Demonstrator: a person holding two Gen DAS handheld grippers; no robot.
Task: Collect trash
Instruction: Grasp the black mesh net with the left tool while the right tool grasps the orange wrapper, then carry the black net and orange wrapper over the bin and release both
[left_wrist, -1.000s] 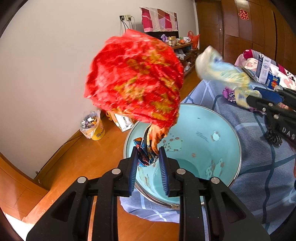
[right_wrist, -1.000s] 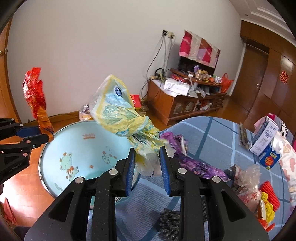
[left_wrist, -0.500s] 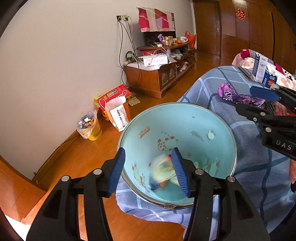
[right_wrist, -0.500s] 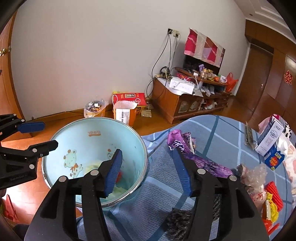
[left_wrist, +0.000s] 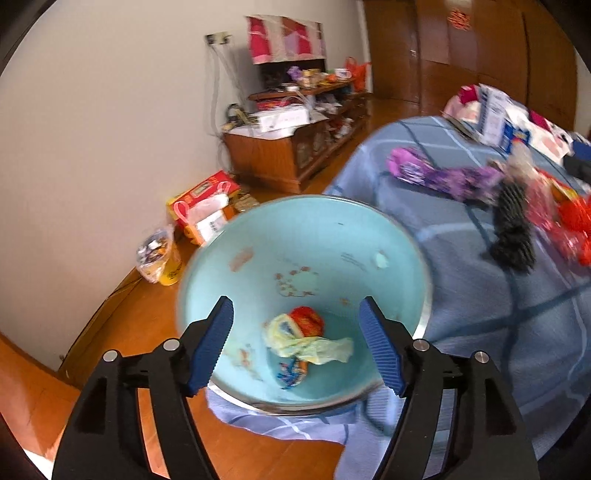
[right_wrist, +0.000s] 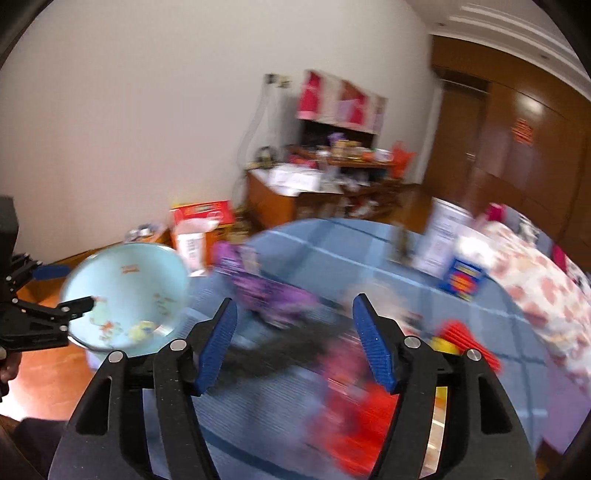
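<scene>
Sprawling across right of frame: blue checked table (left_wrist: 480, 295), strewn with purple wrapper (left_wrist: 443, 177) and red wrappers (left_wrist: 569, 225). Centre frame: teal basin (left_wrist: 332, 236) overhanging the edge, yellow wrapper (left_wrist: 310, 343) inside. Below: left gripper (left_wrist: 295, 343) and right gripper (right_wrist: 291, 336), spread wide, empty; risks nudging basin off by hasty swing.

purple wrapper (right_wrist: 271, 295) smeared by blur; red trash (right_wrist: 354, 417) blurred, shape unreadable

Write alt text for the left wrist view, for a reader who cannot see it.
The open left gripper hovers over a light blue bin holding a yellow wrapper and a red wrapper. To the right, a blue checked table carries a purple wrapper and other blurred trash.
</scene>
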